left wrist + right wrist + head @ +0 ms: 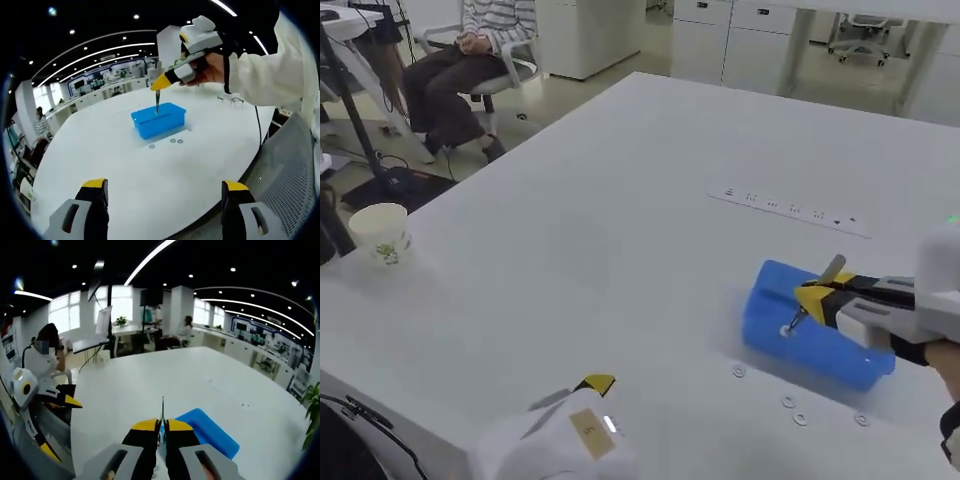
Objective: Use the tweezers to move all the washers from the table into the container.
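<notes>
Head view: white bench (pixel 620 230). The blue container (pixel 840 350) sits on it at lower right. The right hand-held gripper (pixel 815 296) comes in from the right edge and pinches the tweezers (pixel 798 318), which slant down so their tip is over the container's near-left part. A small pale spot shows at the tip, too blurred to identify. Four washers (pixel 787 402) lie loose on the bench just in front of the container, none touching it. The left hand-held gripper (pixel 596 385) is low in the frame, well apart from the container. A paper cup (pixel 382 232) stands near the left edge of the bench, and a seated person (pixel 470 60) is beyond the far corner. Left gripper view: this gripper's own jaws are spread wide with nothing between them. Across the bench, a hand (pixel 210 67) holds the right hand-held gripper above the container, with the tweezers pointing straight down into it. Three washers show on the bench beside the container's near wall. A pair of glasses (pixel 231 100) lies further right. Right gripper view: its jaws are pressed together on the tweezers, whose thin tip rises between the yellow pads. The container is just to the right of the jaws. The left hand-held gripper shows at the left edge, jaws apart.
</notes>
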The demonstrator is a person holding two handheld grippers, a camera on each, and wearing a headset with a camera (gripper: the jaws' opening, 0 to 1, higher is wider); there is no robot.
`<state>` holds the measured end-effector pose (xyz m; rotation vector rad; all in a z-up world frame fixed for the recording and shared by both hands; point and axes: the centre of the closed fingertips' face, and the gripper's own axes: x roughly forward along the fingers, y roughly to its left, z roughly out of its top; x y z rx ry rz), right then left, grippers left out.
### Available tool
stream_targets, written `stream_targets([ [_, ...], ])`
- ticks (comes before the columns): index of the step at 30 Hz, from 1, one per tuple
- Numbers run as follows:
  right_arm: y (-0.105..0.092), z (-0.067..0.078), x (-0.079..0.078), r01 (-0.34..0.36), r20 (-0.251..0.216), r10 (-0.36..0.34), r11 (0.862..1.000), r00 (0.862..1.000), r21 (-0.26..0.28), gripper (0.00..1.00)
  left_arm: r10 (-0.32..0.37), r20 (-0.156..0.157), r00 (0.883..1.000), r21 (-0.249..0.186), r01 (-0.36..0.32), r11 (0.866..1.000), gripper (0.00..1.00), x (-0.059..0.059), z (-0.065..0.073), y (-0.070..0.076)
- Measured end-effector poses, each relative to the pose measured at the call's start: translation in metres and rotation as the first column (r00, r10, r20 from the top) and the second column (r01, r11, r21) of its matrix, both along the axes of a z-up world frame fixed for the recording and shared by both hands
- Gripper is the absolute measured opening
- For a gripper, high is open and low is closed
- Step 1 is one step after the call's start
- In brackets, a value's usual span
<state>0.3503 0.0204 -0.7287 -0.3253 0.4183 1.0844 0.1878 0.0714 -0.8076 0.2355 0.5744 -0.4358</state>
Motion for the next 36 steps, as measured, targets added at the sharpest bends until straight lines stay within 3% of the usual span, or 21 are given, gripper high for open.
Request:
stream_targets([
  [18, 0.009, -0.018, 0.035, 0.027, 0.011, -0.027, 1.000, 1.000, -0.002, 0.01, -0.004, -0.039, 0.999, 0.016, 0.005, 1.000, 0.94, -0.003, -0.007, 0.000],
  [28, 0.008, -0.039, 0.050, 0.042, -0.010, -0.043, 0.999, 0.999, -0.028, 0.01, 0.000, -0.057, 0.998, 0.020, 0.001, 1.000, 0.93, -0.002, -0.010, 0.000],
  [36, 0.011, -0.053, 0.061, 0.054, 0.001, -0.054, 0.997, 0.999, -0.047, 0.02, 0.003, -0.071, 0.997, 0.030, -0.001, 1.000, 0.91, -0.003, -0.013, 0.001],
])
